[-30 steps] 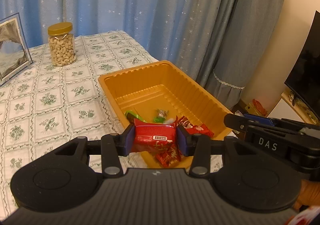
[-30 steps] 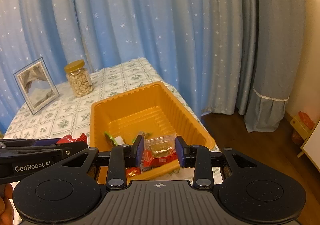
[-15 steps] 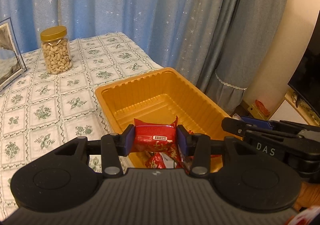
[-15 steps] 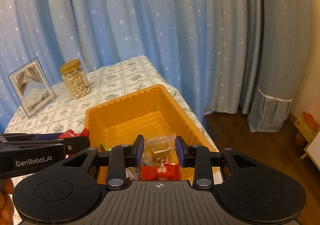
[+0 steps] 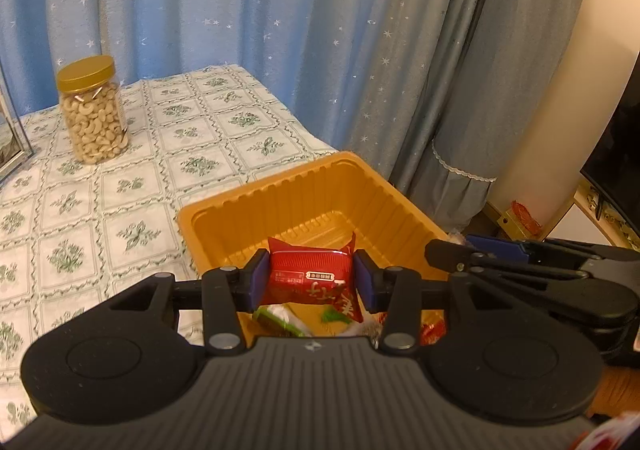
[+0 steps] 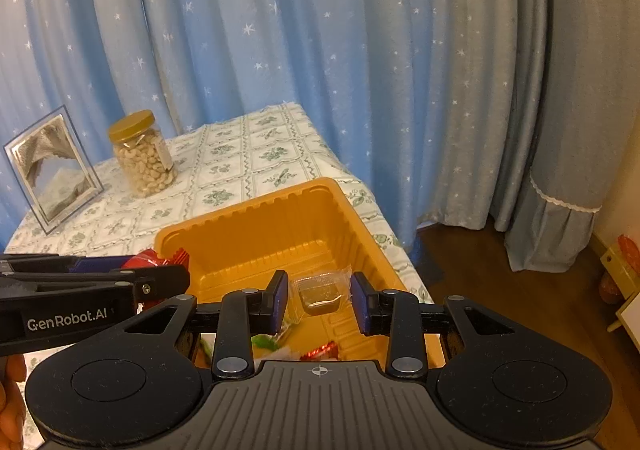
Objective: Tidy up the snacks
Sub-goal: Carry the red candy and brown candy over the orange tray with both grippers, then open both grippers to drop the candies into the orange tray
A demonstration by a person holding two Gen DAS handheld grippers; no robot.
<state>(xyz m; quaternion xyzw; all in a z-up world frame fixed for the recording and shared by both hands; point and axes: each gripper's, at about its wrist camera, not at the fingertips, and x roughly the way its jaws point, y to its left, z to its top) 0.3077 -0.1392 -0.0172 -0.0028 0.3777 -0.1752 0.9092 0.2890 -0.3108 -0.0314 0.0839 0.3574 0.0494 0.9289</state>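
A floral tablecloth (image 5: 132,186) covered the table before starry blue curtains (image 6: 320,50). Over the orange tray (image 5: 320,194), the left gripper (image 5: 310,282) pinched a red packet (image 5: 312,278); the right gripper (image 6: 319,300) clamped a clear-wrapped snack (image 6: 320,292).

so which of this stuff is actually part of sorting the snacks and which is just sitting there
Job: red foil snack packet, clear-wrapped brown snack, orange ribbed plastic tray.
Lying about: gold-lidded clear jar of cashews, silver picture frame, blue star-print curtain.
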